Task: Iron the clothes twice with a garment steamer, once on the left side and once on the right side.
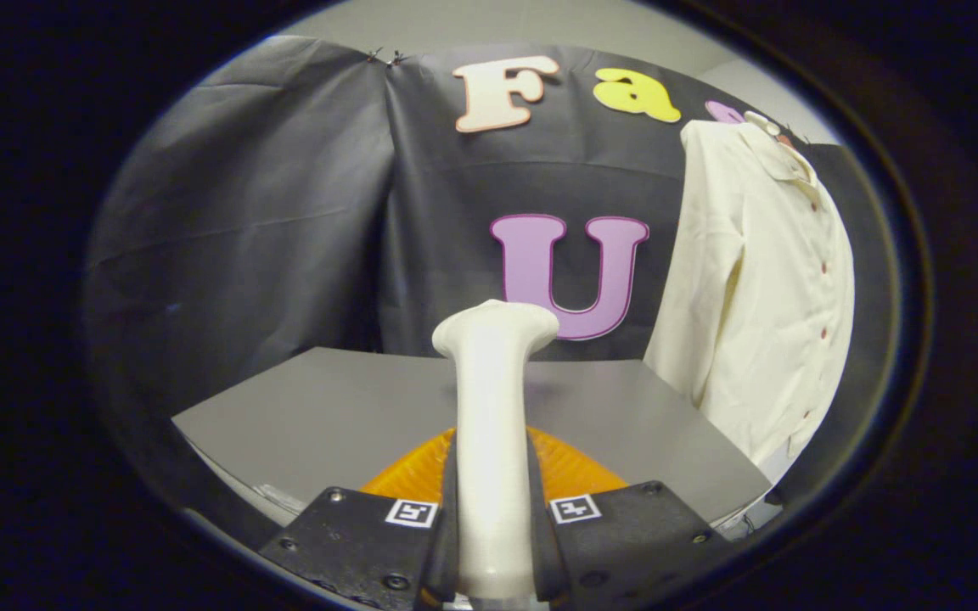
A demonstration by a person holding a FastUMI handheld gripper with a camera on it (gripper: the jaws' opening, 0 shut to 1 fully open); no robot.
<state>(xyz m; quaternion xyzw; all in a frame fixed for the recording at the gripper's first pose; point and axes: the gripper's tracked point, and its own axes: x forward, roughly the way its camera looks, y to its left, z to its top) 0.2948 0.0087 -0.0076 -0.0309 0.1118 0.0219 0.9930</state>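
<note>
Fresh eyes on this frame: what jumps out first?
First, the white garment steamer, standing upright between the fingers of the gripper, which is shut on its handle. Next, the cream button-up shirt hanging against the booth wall, beyond the fingers and off to the right, apart from the steamer head. Below lies a grey table, with an orange ribbed piece just ahead of the fingers.

- You faced a dark grey, creased cloth wall hung as the booth's back, two panels meeting at a seam pinned by small clips.
- Above it you had a pale, plain wall.
- Below lay a flat matte grey tabletop, its far edge touching the cloth.
- Light fell evenly and softly.
</note>
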